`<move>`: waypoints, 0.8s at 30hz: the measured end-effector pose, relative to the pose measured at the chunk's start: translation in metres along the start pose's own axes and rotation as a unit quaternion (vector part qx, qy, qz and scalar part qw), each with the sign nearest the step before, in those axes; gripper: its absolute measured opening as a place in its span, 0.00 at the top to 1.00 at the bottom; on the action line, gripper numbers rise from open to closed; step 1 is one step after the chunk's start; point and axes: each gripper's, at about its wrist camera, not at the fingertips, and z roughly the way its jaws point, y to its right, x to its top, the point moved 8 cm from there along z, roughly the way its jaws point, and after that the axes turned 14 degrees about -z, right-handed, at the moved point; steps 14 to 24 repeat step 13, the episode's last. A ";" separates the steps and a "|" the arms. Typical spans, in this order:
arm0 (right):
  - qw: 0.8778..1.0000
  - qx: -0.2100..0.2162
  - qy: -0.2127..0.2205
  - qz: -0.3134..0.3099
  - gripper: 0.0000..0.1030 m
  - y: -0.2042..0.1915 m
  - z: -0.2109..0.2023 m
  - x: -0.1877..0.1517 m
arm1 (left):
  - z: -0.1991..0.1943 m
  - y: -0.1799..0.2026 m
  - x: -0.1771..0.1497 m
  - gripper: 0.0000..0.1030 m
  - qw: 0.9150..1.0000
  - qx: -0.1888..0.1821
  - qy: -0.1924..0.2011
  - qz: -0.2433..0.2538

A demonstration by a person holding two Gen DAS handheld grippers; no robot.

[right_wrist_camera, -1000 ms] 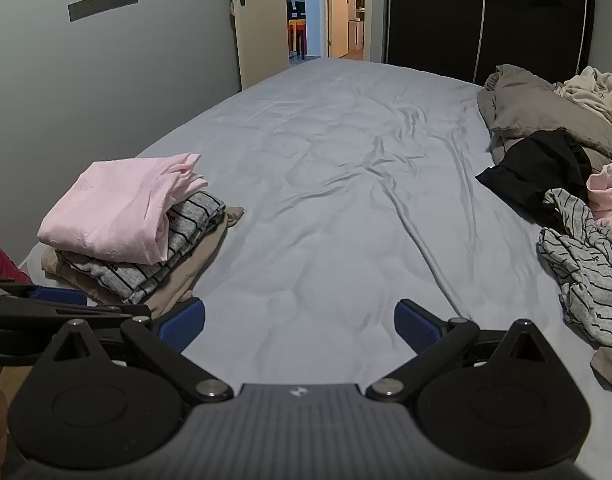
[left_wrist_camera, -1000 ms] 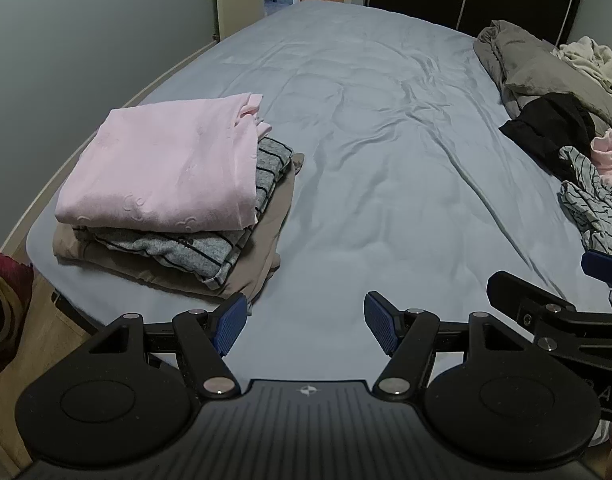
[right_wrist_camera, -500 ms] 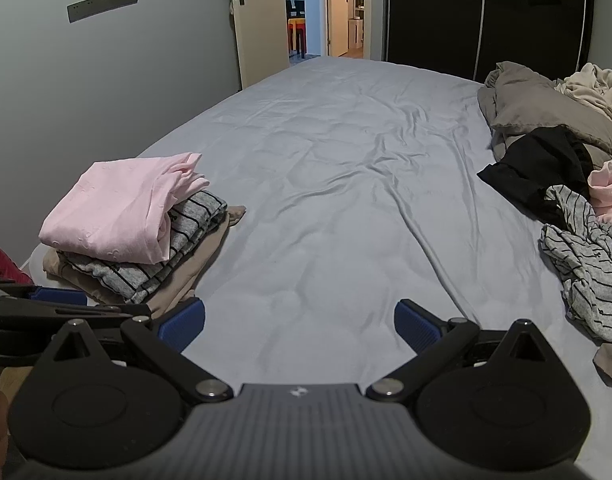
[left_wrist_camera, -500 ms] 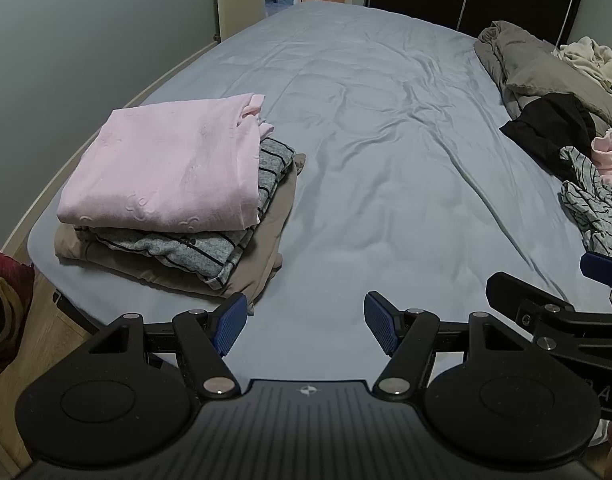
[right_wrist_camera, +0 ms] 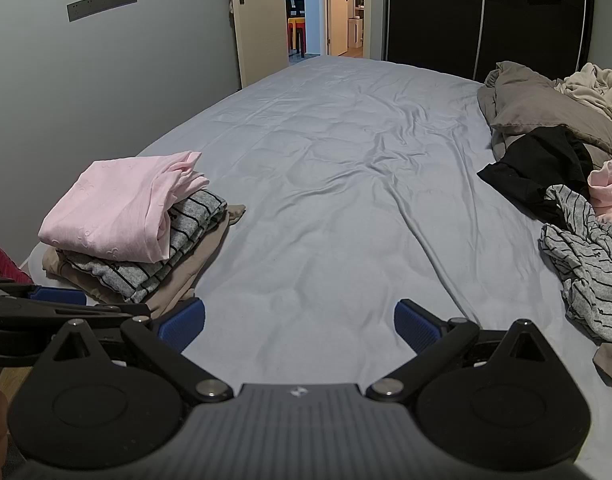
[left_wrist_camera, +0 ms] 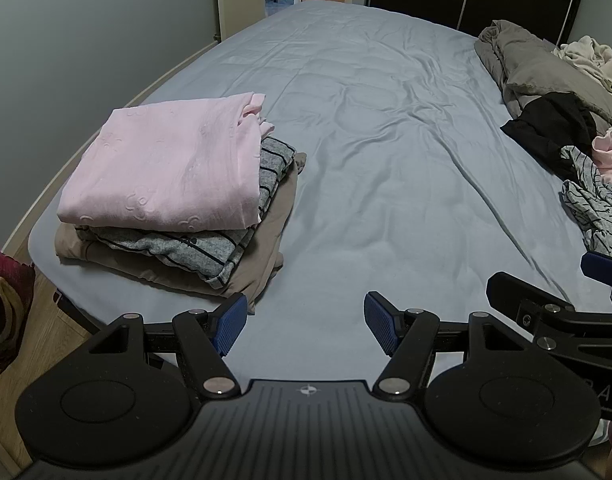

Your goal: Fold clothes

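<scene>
Nothing moved: left gripper (left_wrist_camera: pixel 306 328) and right gripper (right_wrist_camera: pixel 300 326) still released, empty, over near bed (right_wrist_camera: pixel 325 200) edge. Folded stack (left_wrist_camera: pixel 166 196) front-left; unfolded clothes pile (right_wrist_camera: pixel 565 208) far right; open sheet between.

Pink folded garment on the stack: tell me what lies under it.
Under the pink folded garment lies a grey striped garment, then a beige garment on the bed sheet. Anything further inside the stack is covered.
</scene>
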 end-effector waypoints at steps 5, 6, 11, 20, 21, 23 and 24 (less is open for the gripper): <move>1.000 0.000 0.000 0.001 0.01 0.000 -0.001 -0.001 | 0.000 0.002 0.001 0.38 1.000 0.000 0.000 0.001; 1.000 0.000 0.000 0.001 0.01 0.000 -0.001 -0.001 | 0.001 0.001 0.001 0.38 1.000 0.000 0.000 0.001; 1.000 0.000 0.000 0.002 0.01 0.000 0.000 -0.001 | 0.001 0.000 0.000 0.39 1.000 0.000 0.002 0.002; 1.000 0.000 0.000 0.002 0.01 -0.001 0.000 -0.001 | -0.001 -0.001 0.001 0.39 1.000 -0.001 0.011 0.005; 1.000 0.000 0.000 0.002 0.01 -0.001 0.000 -0.001 | -0.001 -0.001 0.001 0.39 1.000 -0.001 0.011 0.005; 1.000 0.000 0.000 0.002 0.01 -0.001 0.000 -0.001 | -0.001 -0.001 0.001 0.39 1.000 -0.001 0.011 0.005; 1.000 0.000 0.000 0.002 0.01 -0.001 0.000 -0.001 | -0.001 -0.001 0.001 0.39 1.000 -0.001 0.011 0.005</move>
